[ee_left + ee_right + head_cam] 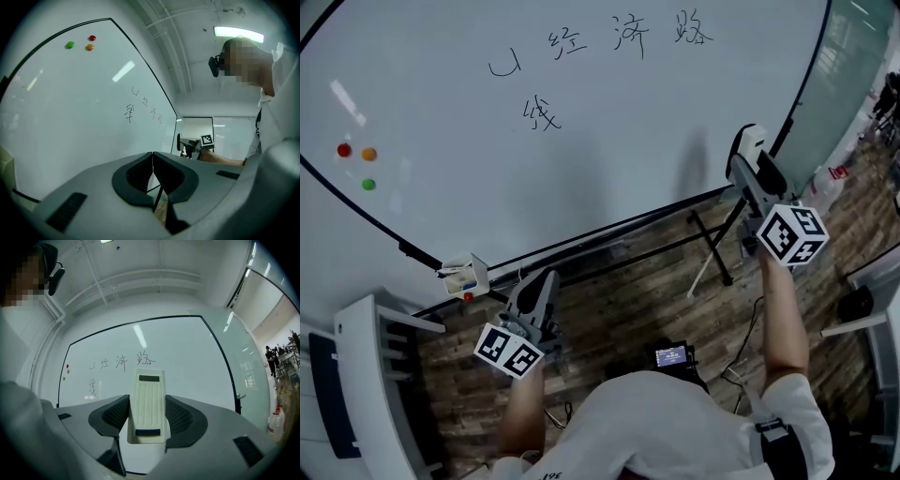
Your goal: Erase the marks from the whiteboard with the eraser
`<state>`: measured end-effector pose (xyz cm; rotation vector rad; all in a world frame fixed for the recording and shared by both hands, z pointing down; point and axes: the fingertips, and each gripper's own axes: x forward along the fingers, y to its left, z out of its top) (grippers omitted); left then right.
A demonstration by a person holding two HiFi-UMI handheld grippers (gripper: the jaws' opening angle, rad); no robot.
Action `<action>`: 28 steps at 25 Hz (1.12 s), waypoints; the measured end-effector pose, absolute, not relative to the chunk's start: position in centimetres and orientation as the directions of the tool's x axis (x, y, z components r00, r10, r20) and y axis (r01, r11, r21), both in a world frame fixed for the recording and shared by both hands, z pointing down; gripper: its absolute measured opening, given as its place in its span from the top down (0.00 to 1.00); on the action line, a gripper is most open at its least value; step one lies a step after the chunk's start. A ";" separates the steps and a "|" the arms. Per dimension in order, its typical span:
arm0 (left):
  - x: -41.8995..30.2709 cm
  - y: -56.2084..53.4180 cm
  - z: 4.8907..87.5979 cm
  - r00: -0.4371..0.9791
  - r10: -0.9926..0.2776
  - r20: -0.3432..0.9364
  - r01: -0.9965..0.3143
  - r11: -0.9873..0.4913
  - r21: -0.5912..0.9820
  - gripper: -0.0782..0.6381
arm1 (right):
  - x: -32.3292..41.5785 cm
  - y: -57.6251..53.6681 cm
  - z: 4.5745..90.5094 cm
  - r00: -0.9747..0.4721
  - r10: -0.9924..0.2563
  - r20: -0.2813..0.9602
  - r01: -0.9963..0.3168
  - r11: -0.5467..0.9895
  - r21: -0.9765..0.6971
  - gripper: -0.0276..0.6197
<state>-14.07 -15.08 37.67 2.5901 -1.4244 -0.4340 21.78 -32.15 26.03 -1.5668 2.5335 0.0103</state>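
Observation:
The whiteboard point(609, 169) carries a row of black handwritten marks point(600, 42) near its top and one more character point(541, 115) below them. My right gripper point(748, 157) is held up in front of the board's lower right part, shut on a white eraser point(751, 141). In the right gripper view the eraser point(146, 406) stands upright between the jaws, with the marks point(122, 363) beyond it. My left gripper point(534, 298) hangs low beneath the board's bottom edge. Its jaws point(152, 165) are shut with nothing between them.
Red, orange and green magnets point(356, 155) stick to the board's left side. A small holder with markers point(464, 275) sits at the bottom frame. The stand's legs point(712, 253) cross the wooden floor. A white rack point(375, 375) stands at left, a bottle point(825, 183) at right.

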 end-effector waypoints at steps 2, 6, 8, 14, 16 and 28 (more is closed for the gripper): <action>-13.9 -15.7 37.6 0.488 -0.854 -0.179 -0.808 -0.520 0.276 0.88 | 22.2 -33.6 25.2 -0.435 -0.888 -0.147 -0.891 0.448 -0.073 0.56; -13.6 -17.0 36.9 0.458 -0.869 -0.186 -0.829 -0.493 0.264 0.88 | 23.1 -36.5 23.2 -0.427 -0.891 -0.156 -0.898 0.438 -0.048 0.56; -13.5 -17.7 36.3 0.445 -0.875 -0.192 -0.841 -0.482 0.246 0.88 | 23.5 -37.9 22.1 -0.425 -0.891 -0.160 -0.900 0.435 -0.027 0.56; -12.7 -20.0 34.7 0.437 -0.875 -0.210 -0.852 -0.477 0.214 0.88 | 23.7 -42.0 18.1 -0.420 -0.890 -0.178 -0.906 0.421 0.032 0.56; -12.1 -20.6 34.3 0.439 -0.872 -0.216 -0.854 -0.479 0.201 0.88 | 23.7 -43.5 16.4 -0.409 -0.893 -0.186 -0.912 0.408 0.047 0.56; -7.5 -22.7 35.5 0.386 -0.901 -0.198 -0.877 -0.425 0.224 0.88 | 25.7 -49.1 10.3 -0.377 -0.896 -0.234 -0.926 0.366 0.088 0.56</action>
